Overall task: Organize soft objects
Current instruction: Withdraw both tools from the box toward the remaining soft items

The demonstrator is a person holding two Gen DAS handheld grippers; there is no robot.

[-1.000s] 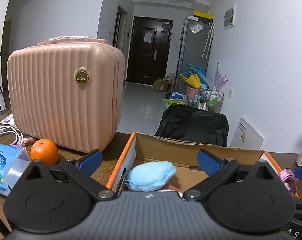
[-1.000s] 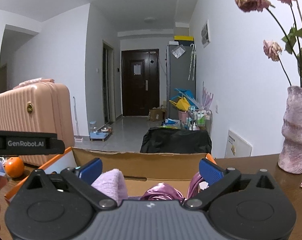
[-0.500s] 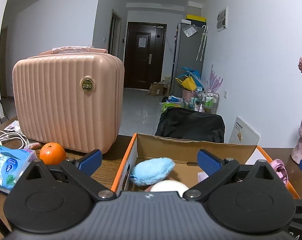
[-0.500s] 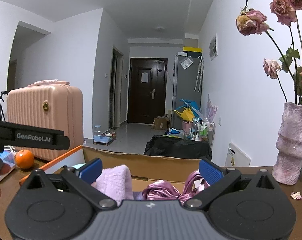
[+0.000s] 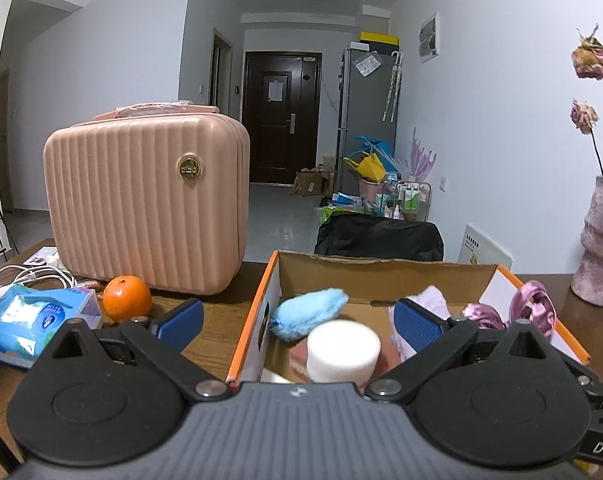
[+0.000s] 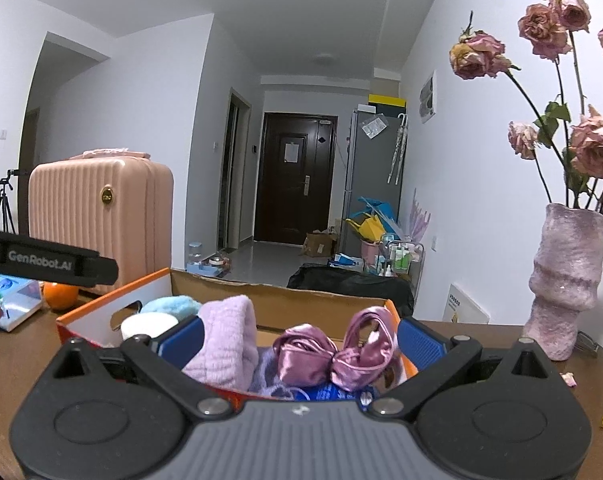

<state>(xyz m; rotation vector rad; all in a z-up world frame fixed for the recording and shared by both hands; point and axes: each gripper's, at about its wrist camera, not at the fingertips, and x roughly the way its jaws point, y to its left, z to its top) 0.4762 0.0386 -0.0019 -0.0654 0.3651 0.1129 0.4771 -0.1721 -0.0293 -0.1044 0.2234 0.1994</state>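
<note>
An open cardboard box [image 5: 385, 278] with orange edges stands on the brown table; it also shows in the right wrist view [image 6: 285, 306]. Inside lie a fluffy blue puff [image 5: 307, 312], a white foam cylinder [image 5: 343, 350], a lilac towel [image 6: 227, 344] and a shiny pink satin scrunchie bow [image 6: 333, 350]. My left gripper [image 5: 297, 322] is open and empty, hovering over the box's near left corner. My right gripper [image 6: 299, 338] is open and empty above the box's near side, with the towel and bow between its fingers' line of sight.
A pink ribbed suitcase [image 5: 145, 204] stands at the back left, with an orange [image 5: 127, 298], a blue tissue pack [image 5: 33, 318] and white cables [image 5: 25, 276] beside it. A purple vase [image 6: 563, 280] of dried roses stands right of the box.
Both grippers have risen and pulled back, so more of the box's inside shows. The white cylinder and lilac towel have come into the left view. Both grippers stay open.
</note>
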